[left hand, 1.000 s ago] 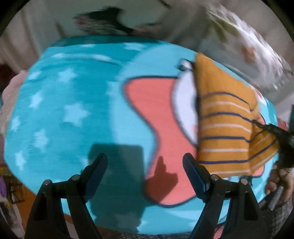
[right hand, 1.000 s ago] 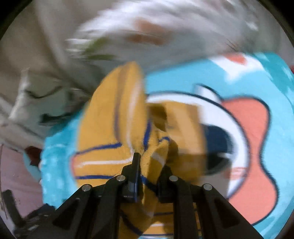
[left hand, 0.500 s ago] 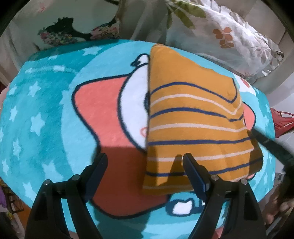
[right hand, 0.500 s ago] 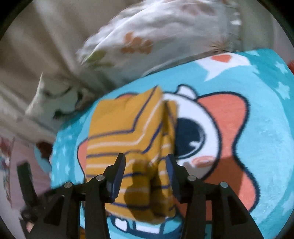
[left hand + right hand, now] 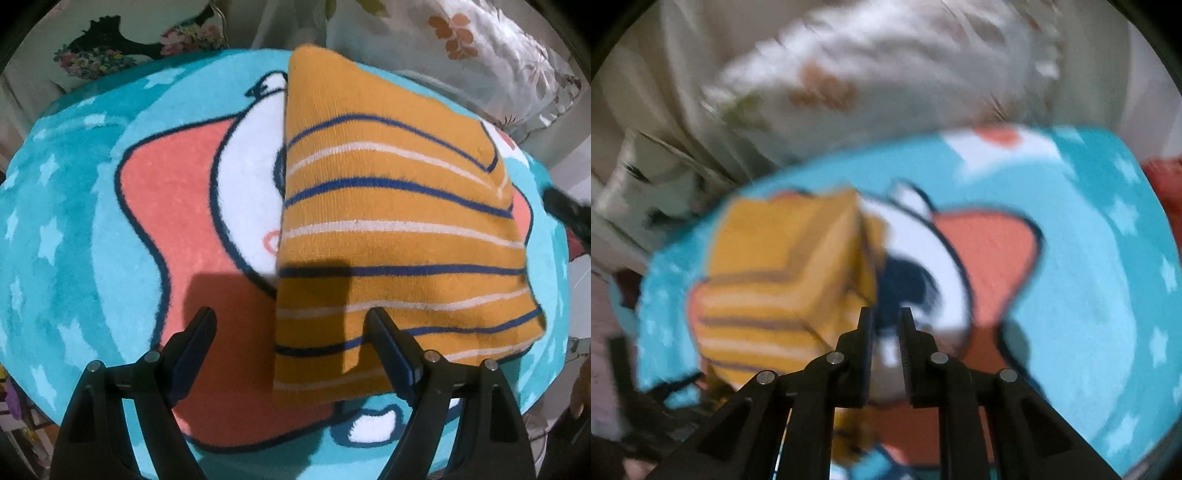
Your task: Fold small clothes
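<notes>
A folded mustard-yellow knit garment (image 5: pixel 391 236) with navy and white stripes lies flat on a turquoise cartoon blanket (image 5: pixel 66 236). My left gripper (image 5: pixel 291 325) is open and empty, hovering over the garment's near left edge. In the blurred right wrist view the garment (image 5: pixel 783 280) lies left of my right gripper (image 5: pixel 886 314), whose jaws stand close with a narrow gap and nothing between them. The right gripper's tip (image 5: pixel 565 210) shows at the right edge of the left wrist view.
The blanket (image 5: pixel 1089 295) covers a rounded surface with a pink star figure (image 5: pixel 177 206). Floral pillows (image 5: pixel 480 51) and pale bedding (image 5: pixel 886 81) lie behind it. A red object (image 5: pixel 1163 184) sits at the far right edge.
My right gripper let go of the garment, drew back, and its jaws narrowed. The garment now lies flat and folded. My left gripper moved right and closer over the garment's edge.
</notes>
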Demonstrator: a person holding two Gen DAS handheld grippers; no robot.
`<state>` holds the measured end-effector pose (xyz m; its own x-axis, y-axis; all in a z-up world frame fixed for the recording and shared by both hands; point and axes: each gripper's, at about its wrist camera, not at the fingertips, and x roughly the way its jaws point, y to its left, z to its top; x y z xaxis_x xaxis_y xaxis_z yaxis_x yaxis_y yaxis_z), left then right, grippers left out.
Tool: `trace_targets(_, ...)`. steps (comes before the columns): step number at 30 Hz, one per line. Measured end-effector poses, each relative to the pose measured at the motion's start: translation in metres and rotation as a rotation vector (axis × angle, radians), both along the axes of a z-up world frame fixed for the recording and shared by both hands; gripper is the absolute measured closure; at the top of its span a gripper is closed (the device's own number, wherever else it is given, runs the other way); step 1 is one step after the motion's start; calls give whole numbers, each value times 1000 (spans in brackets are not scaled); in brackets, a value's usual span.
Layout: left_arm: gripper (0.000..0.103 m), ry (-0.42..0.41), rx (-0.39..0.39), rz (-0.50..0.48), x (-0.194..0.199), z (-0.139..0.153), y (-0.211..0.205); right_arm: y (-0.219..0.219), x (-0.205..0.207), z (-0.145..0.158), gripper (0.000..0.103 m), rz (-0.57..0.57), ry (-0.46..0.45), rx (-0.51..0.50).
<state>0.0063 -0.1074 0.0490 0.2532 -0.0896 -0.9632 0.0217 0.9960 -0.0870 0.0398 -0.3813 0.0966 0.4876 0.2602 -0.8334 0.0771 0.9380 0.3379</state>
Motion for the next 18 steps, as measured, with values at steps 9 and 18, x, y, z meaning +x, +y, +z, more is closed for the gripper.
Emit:
trace_targets(9,20,-103,61,57,-14,39,22,54,72,-56,87,112,76,-139)
trace_targets(18,20,-171,168,85,-18,58,26,52,44,-8,78,91,-6,-174)
